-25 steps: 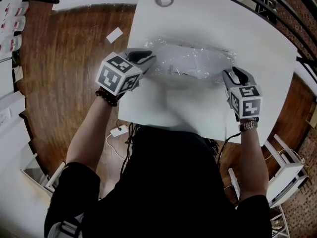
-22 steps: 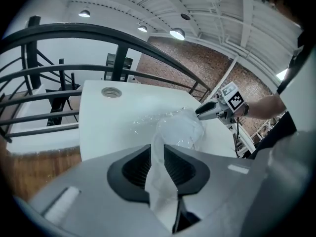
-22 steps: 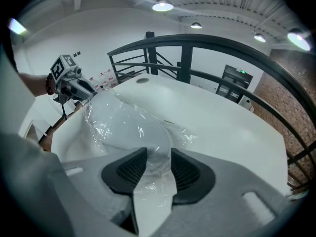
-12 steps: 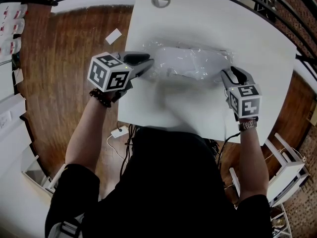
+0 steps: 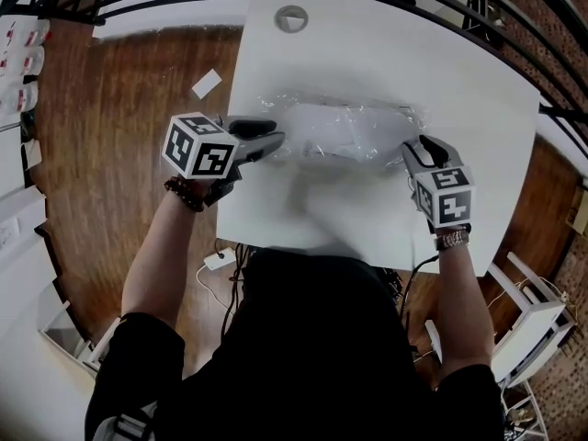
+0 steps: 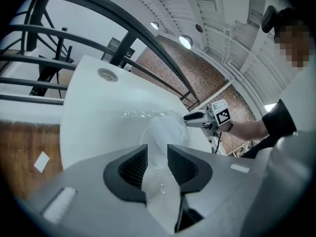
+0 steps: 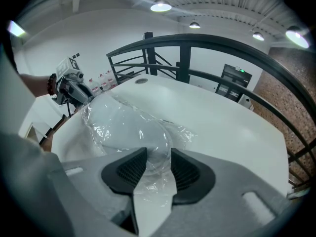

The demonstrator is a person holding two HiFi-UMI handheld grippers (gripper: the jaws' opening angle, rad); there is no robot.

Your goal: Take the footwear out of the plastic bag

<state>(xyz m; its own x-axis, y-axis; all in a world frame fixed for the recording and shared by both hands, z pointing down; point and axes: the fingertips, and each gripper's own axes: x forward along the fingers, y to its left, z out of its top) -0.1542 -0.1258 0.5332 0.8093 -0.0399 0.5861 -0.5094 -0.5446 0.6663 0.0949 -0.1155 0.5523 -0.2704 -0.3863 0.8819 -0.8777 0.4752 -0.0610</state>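
Observation:
A clear, crinkled plastic bag (image 5: 344, 129) lies across the middle of the white table (image 5: 367, 53), with a pale white shape inside that I take for the footwear. My left gripper (image 5: 278, 141) is at the bag's left end. Its jaws are opening, and in the left gripper view (image 6: 157, 148) the bag (image 6: 163, 132) reaches into the gap between the pads without being pinched. My right gripper (image 5: 409, 150) is at the bag's right end. In the right gripper view (image 7: 158, 154) its pads pinch the bag (image 7: 123, 122).
A round grey grommet (image 5: 291, 18) sits in the table's far side. A white slip of paper (image 5: 206, 83) lies on the wooden floor to the left. A black railing (image 7: 207, 43) runs behind the table. The table's near edge is close to my body.
My left gripper has drawn to the left along the table edge and its marker cube has turned. The right gripper has shifted slightly. The bag stays stretched between them.

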